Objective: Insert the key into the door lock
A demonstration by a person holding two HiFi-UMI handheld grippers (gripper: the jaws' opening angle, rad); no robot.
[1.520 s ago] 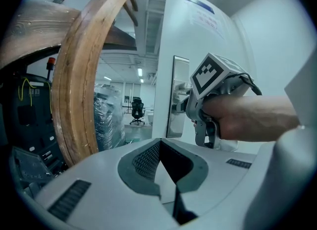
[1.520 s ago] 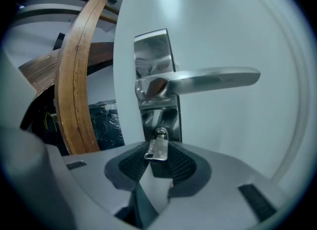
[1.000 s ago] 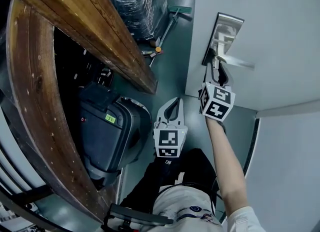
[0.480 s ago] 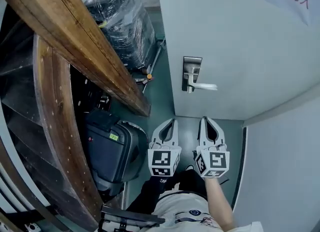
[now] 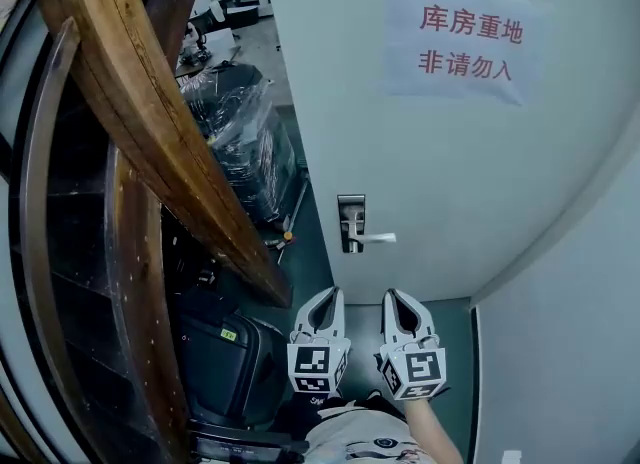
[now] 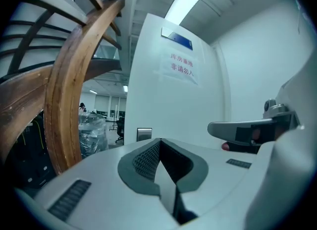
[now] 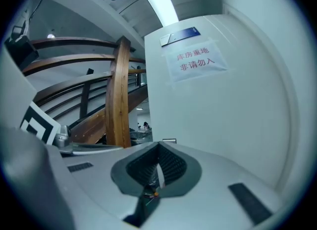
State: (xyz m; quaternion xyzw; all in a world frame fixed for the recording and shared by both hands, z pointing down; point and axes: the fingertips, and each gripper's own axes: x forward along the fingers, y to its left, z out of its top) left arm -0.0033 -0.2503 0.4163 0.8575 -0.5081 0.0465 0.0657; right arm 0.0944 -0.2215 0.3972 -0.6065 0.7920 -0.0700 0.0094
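Observation:
The pale grey door (image 5: 450,172) carries a metal lock plate (image 5: 350,214) with a lever handle (image 5: 378,239). No key shows on the plate or anywhere else. My left gripper (image 5: 328,297) and right gripper (image 5: 392,297) hang side by side below the handle, well back from the door, both pointing at it. The left gripper (image 6: 159,142) has its pads together with nothing between them. The right gripper (image 7: 158,145) is also shut, and I see no key in it. The lock plate (image 6: 144,134) shows small and far off above the left jaws.
A paper sign (image 5: 462,42) with red print hangs high on the door. A curved wooden stair rail (image 5: 150,132) rises on the left. Under it stand a black case (image 5: 230,362) and a plastic-wrapped stack (image 5: 235,142). A white wall (image 5: 560,352) closes the right side.
The right gripper has come away from the lock plate and handle. Both grippers have drawn back from the door and risen, and the view has tilted up, bringing the sign in.

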